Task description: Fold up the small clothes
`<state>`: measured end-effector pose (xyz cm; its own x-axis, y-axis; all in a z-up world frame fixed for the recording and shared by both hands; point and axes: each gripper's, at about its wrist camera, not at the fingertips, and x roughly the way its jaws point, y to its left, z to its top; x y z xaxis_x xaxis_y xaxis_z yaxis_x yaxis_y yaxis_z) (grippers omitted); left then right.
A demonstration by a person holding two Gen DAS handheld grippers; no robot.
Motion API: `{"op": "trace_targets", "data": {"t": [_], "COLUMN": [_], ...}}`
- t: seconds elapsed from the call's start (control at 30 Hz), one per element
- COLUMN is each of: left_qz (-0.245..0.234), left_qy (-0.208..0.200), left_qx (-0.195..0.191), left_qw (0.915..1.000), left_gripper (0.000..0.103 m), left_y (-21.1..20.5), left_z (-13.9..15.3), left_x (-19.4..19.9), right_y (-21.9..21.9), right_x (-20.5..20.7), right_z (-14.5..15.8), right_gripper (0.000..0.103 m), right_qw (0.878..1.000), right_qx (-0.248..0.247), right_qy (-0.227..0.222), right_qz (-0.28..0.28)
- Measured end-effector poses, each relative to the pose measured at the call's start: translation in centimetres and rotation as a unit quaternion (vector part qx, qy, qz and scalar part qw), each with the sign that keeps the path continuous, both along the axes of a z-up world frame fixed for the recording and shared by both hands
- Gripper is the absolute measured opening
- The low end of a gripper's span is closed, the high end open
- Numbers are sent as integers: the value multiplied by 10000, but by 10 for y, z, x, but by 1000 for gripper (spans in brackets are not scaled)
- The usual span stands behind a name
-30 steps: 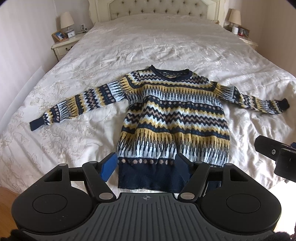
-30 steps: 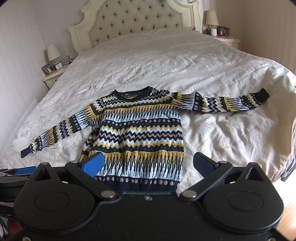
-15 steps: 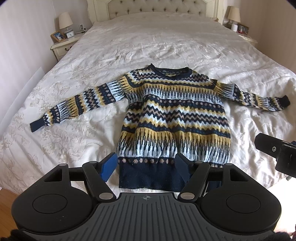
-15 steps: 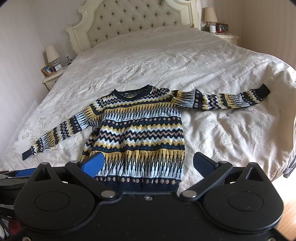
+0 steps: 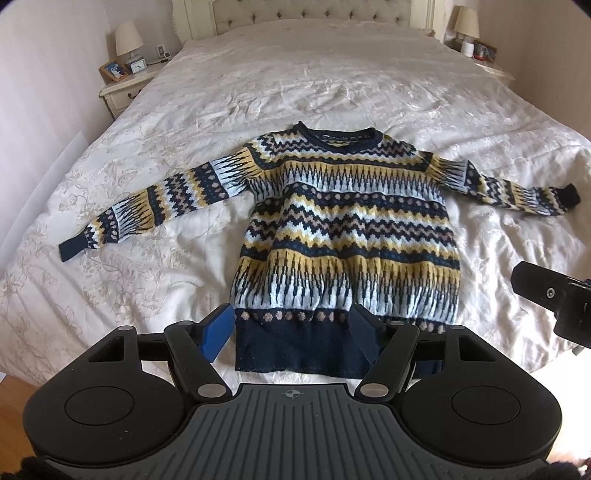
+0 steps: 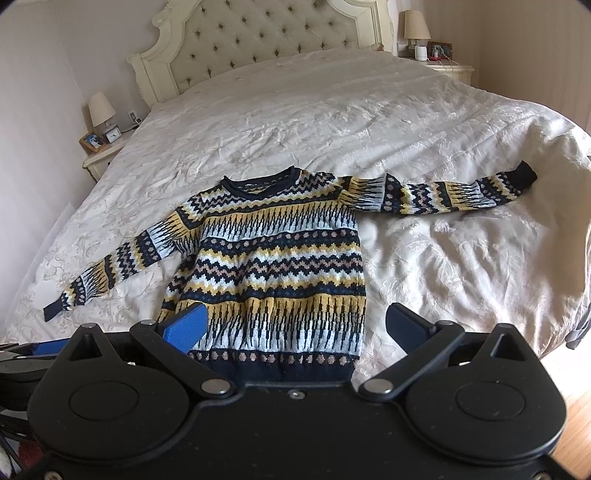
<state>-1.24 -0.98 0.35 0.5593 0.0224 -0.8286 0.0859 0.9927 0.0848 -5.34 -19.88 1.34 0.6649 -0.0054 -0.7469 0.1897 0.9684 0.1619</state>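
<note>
Nothing moved: sweater (image 5: 347,236) flat on bed (image 5: 295,85), both tools open.

Ahead of me stands a wide bed (image 5: 332,85) with a creased cream bedspread (image 6: 461,258), floral-patterned toward its left edge. At the far end is a tufted cream headboard (image 6: 266,40). Far left, a cream nightstand (image 5: 122,90) carries a lamp (image 5: 128,40), a framed picture (image 5: 113,70) and a small clock (image 5: 138,66). Far right, a second nightstand (image 6: 452,72) carries another lamp (image 6: 415,26) and some small items I cannot identify. Wooden floor (image 6: 576,421) shows near right.
</note>
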Motion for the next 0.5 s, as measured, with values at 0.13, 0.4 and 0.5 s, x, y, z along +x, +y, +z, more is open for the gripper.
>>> {"op": "trace_targets", "data": {"t": [0.13,0.4,0.5], "left_qz": [26,30,34], "left_qy": [13,43,45], "left_qx": [16,38,44], "left_qw": [10000,10000,10000], "left_gripper": [68,68,68], "left_y": [-1,0,-1], "left_z": [-1,-2,-1], "left_x": [0,0,0], "right_y": [-1,-2,-3], "right_x": [1,3,3], "right_z": [-1,-3,-4], "right_gripper": [102,102,102], "right_qw": [10000,10000,9999], "right_qx": [11,0,8], "right_qy": [14,95,117], "right_qz": [19,27,25]}}
